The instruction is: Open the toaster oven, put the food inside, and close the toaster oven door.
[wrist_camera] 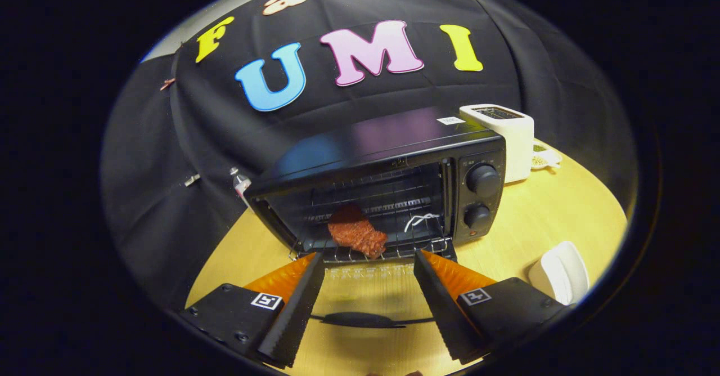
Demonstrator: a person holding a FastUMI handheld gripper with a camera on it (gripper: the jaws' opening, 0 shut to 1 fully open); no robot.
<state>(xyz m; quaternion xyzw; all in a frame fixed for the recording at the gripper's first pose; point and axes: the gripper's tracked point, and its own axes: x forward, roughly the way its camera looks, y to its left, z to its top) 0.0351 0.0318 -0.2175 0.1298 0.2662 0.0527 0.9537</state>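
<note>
Food, a flat reddish-brown slab with a rough surface like a cut of meat [358, 234], lies inside the black toaster oven [388, 184] on its wire rack [394, 249], near the front edge and left of the middle. The oven stands on the pale wooden counter [540, 218] with its glass door [365, 308] dropped flat toward the tongs [368, 263]; a dark bar-shaped handle [360, 319] shows along the door's near edge, between the two fingers. The tongs stand wide apart and hold nothing, their tips just short of the rack's front.

With the food already in, the door looks like the thing left to handle. It is probably stiff, hinged at the bottom, fairly light but with hard, smooth glass that would slip under the fingers. The handle seems the sound place to take hold, or to push up from beneath, near its middle so the door swings evenly.

A white slot toaster [503, 139] stands just right of the oven, and a white rounded object [562, 272] sits on the counter to the right of the tongs.
</note>
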